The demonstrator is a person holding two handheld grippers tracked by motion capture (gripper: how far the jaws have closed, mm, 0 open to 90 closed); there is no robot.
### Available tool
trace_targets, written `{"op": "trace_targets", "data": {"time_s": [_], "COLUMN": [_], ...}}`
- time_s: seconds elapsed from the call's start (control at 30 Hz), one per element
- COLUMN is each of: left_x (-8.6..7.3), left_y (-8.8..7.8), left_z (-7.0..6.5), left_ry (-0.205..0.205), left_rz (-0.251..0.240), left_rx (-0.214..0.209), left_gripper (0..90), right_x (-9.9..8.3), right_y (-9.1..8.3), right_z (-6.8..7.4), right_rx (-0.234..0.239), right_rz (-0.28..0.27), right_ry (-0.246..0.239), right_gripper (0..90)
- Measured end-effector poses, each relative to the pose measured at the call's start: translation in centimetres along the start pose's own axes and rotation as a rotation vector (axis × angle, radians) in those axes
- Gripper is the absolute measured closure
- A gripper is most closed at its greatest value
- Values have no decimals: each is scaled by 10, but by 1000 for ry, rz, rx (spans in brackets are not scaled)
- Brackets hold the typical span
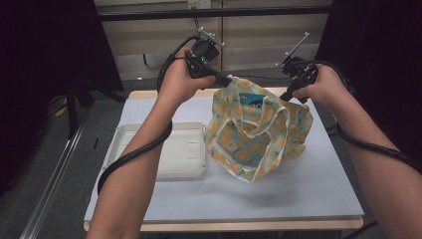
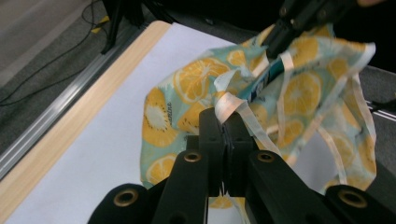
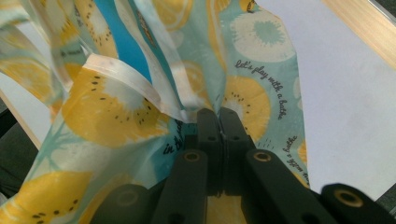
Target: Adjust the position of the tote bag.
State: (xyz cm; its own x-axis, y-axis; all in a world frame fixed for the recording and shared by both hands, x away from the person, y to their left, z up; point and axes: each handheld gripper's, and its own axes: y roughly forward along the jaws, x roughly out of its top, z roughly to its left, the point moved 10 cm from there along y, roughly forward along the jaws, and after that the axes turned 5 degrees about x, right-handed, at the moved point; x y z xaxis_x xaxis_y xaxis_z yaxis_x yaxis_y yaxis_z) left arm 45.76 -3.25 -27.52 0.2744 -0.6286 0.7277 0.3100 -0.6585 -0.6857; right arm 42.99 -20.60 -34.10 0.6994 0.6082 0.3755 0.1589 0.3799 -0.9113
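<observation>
A teal cloth bag (image 1: 256, 132) printed with yellow citrus slices hangs between both grippers above the white table, its bottom resting on the surface. My left gripper (image 1: 229, 80) is shut on the bag's left top edge; its own view has the jaws (image 2: 225, 116) pinched together on the white trim of the bag (image 2: 299, 88). At the right top corner my right gripper (image 1: 287, 94) is shut on the fabric, and in the right gripper view its jaws (image 3: 218, 114) clamp the bag (image 3: 116, 112) at the rim. A blue item (image 1: 255, 99) peeks from the bag's mouth.
A shallow white tray (image 1: 186, 154) lies on the table at the left, under my left forearm. The white tabletop (image 1: 298, 189) has a wooden rim. Dark curtains stand at both sides, and a metal rail (image 1: 50, 184) runs along the floor at left.
</observation>
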Motion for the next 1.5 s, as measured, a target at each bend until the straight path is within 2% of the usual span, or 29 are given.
{"op": "trace_targets", "data": {"time_s": [0.1,0.2,0.33,0.43,0.53,0.63,0.73,1.0,1.1,1.17,1.27,1.33,1.43,1.5], "left_x": [6,7,1,-4,-8,-10,-12,-15,-15,-16,-16,-17,-19,-19], "left_y": [6,16,33,44,50,51,52,54,54,54,54,54,54,54], "left_z": [7,11,10,6,2,2,0,-1,-1,-1,-1,-1,-1,-1], "left_ry": [-21,-42,-48,-46,-46,-52,-52,-61,-68,-73,-73,-76,-73,-77], "left_rz": [-15,-29,1,21,36,39,49,54,52,49,49,50,56,53], "left_rx": [21,26,29,-1,-20,-24,-29,-32,-32,-29,-31,-30,-31,-31], "left_gripper": [886,885,884,883,883,881,880,877,877,877,875,875,876,877], "right_x": [0,0,0,-1,0,0,1,8,11,12,12,11,10,10], "right_y": [0,0,0,-1,-3,-7,-16,-39,-43,-42,-35,-28,-20,-18], "right_z": [0,1,-1,-1,-2,-3,-2,9,17,26,36,40,40,38], "right_rx": [-1,-1,-8,-10,-21,-29,-38,-54,-44,-14,8,23,7,-10], "right_rz": [1,3,9,17,13,0,-12,-37,-41,-40,-7,19,50,68], "right_ry": [-3,-6,-21,-32,-21,-10,-21,-34,-51,-74,-101,-109,-123,-121], "right_gripper": [893,892,883,872,811,765,724,649,610,599,559,572,617,693]}}
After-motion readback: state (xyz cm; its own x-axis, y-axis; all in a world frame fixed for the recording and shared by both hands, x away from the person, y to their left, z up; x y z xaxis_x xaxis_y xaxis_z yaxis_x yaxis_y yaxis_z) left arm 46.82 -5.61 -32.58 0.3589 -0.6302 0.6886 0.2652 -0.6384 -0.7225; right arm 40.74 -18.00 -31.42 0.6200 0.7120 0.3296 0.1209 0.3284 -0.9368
